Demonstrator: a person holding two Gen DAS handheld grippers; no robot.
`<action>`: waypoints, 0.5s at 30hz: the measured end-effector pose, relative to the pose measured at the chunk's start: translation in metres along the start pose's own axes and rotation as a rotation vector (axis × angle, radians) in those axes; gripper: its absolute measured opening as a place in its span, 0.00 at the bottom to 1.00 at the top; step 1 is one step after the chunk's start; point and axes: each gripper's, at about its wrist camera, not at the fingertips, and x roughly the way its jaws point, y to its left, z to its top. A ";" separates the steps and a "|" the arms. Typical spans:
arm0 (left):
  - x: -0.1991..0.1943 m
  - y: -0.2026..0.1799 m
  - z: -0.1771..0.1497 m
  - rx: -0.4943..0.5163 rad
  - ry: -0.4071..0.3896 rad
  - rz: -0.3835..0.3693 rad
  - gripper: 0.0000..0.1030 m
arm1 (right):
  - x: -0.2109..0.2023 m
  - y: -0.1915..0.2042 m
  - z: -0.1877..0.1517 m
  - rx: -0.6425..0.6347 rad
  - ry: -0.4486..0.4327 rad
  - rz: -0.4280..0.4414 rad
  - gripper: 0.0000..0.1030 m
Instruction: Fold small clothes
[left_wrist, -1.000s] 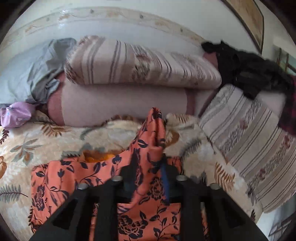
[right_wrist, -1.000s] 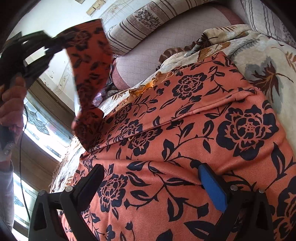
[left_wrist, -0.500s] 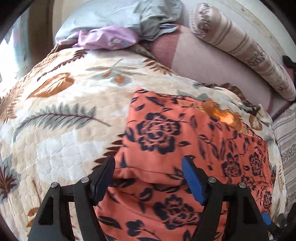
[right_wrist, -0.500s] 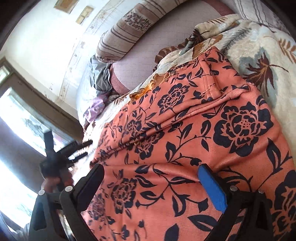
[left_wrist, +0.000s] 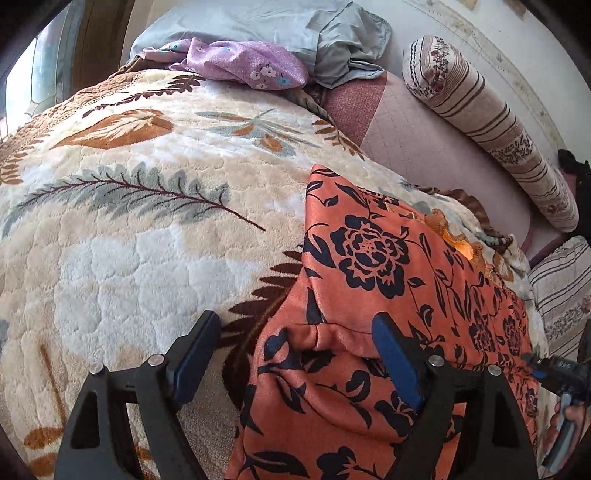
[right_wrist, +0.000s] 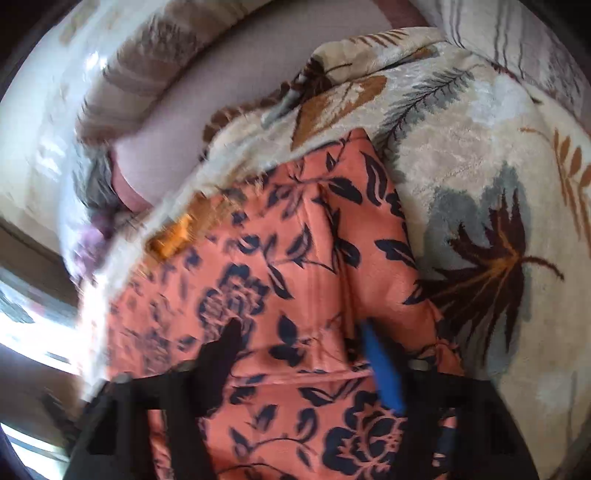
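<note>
An orange garment (left_wrist: 373, 258) with dark navy flowers lies on the leaf-patterned blanket (left_wrist: 147, 229). My left gripper (left_wrist: 295, 332) is open and empty, low over the garment's near left corner, where a folded edge bulges between the fingers. My right gripper (right_wrist: 299, 343) is open, its fingers straddling a ridge of the same garment (right_wrist: 280, 266) in the blurred right wrist view. The right gripper also shows at the far right edge of the left wrist view (left_wrist: 561, 373).
A lilac cloth (left_wrist: 243, 62) and a grey-blue cloth (left_wrist: 295, 33) lie at the back. A striped bolster (left_wrist: 491, 125) rests on a pink cushion (left_wrist: 413, 133). A striped pillow (left_wrist: 561, 291) is to the right. A window (right_wrist: 26, 321) is on the left.
My left gripper let go of the lifted garment end, opened and dropped low over the garment's left corner. My right gripper moved forward fast along the garment toward its far edge.
</note>
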 end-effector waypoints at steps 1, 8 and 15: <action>-0.001 0.001 0.000 -0.004 -0.003 -0.008 0.83 | -0.003 0.011 -0.001 -0.073 0.000 -0.054 0.30; -0.006 -0.004 0.000 0.011 -0.017 0.030 0.83 | -0.011 0.008 -0.008 -0.136 0.000 -0.165 0.38; -0.040 -0.022 0.009 0.075 -0.163 0.051 0.83 | -0.059 0.013 0.027 -0.016 -0.151 0.205 0.81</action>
